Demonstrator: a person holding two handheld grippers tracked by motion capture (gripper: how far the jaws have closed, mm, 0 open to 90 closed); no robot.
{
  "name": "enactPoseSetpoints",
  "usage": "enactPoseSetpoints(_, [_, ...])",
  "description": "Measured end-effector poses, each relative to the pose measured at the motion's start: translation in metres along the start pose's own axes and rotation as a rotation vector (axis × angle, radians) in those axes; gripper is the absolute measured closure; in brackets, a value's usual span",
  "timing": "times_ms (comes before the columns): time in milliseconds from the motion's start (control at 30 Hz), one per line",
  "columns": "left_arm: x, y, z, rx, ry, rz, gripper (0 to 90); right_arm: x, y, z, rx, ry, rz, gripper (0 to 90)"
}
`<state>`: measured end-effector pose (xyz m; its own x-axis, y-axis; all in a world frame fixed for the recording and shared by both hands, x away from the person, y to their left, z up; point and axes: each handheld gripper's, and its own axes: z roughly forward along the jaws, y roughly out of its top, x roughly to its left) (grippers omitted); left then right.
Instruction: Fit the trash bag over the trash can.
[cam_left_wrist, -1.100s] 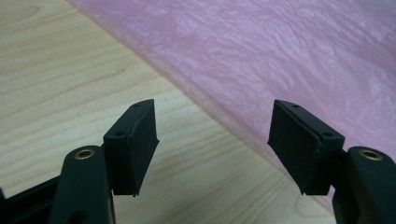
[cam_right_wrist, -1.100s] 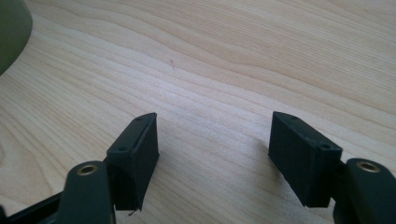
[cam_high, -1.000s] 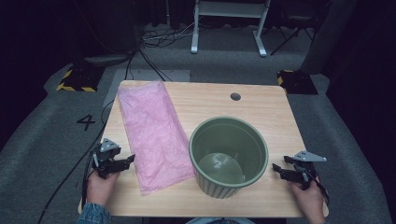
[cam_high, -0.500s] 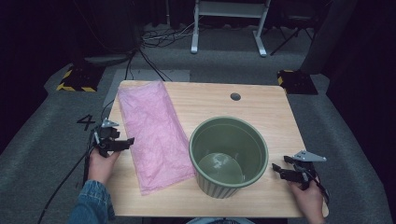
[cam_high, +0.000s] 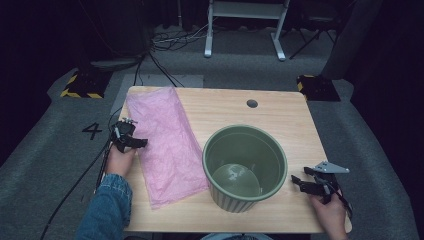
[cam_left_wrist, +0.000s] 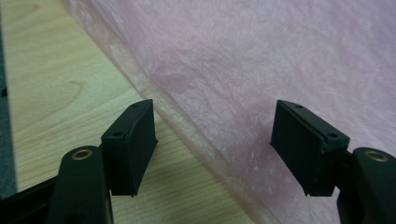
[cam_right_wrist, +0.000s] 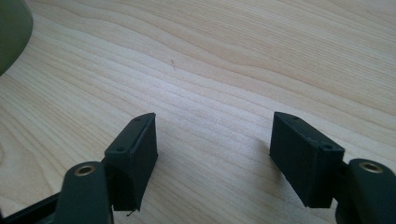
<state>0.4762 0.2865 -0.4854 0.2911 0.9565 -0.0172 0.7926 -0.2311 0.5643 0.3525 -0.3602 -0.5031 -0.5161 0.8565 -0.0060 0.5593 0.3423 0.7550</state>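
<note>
A thin, crinkled pink bag lies flat on the left half of a light wooden table, running from the far left corner toward the near edge. It is translucent and faintly wrinkled, with a paler doubled strip along its left edge. Just to its right stands a green ribbed bucket, upright and open at the top.

The left gripper sits at the bag's left edge, its jaws spread wide and holding nothing. In the left gripper view one jaw is over bare wood and the other over the pink film, the bag's edge running between them.

The right gripper is near the bucket's right side, apart from it. Its jaws are also wide apart and empty, over bare wood.
</note>
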Motion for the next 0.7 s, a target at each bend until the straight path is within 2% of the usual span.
enactPoseSetpoints(267, [-0.004, 0.005, 0.003, 0.026, 0.018, -0.016, 20.3, 0.000, 0.000, 0.000, 0.000, 0.001, 0.000, 32.1])
enactPoseSetpoints(367, [-0.009, 0.005, 0.003, 0.031, 0.010, -0.006, 20.5, 0.000, 0.000, 0.000, 0.000, 0.001, 0.000, 32.1])
enactPoseSetpoints(433, [-0.013, 0.006, 0.001, 0.037, 0.003, 0.004, 26.7, 0.000, 0.000, 0.000, 0.000, 0.002, 0.000, 32.0])
enactPoseSetpoints(467, [-0.015, 0.006, 0.000, 0.036, 0.001, 0.009, 34.9, 0.000, 0.000, 0.000, 0.000, 0.002, 0.000, 32.0])
enactPoseSetpoints(500, [-0.016, 0.006, -0.001, 0.038, 0.000, 0.013, 39.4, 0.000, 0.000, 0.000, 0.000, 0.002, 0.000, 32.0])
enactPoseSetpoints(533, [-0.019, 0.005, -0.002, 0.030, -0.003, 0.019, 39.4, 0.000, 0.000, 0.000, 0.000, 0.002, 0.000, 32.0])
enactPoseSetpoints(600, [-0.022, 0.003, -0.003, 0.013, -0.008, 0.027, 49.0, 0.000, 0.000, 0.000, 0.001, 0.003, 0.001, 31.7])
enactPoseSetpoints(700, [-0.025, 0.000, -0.004, -0.009, -0.008, 0.024, 54.6, 0.000, 0.000, 0.000, 0.002, 0.002, 0.001, 31.7])
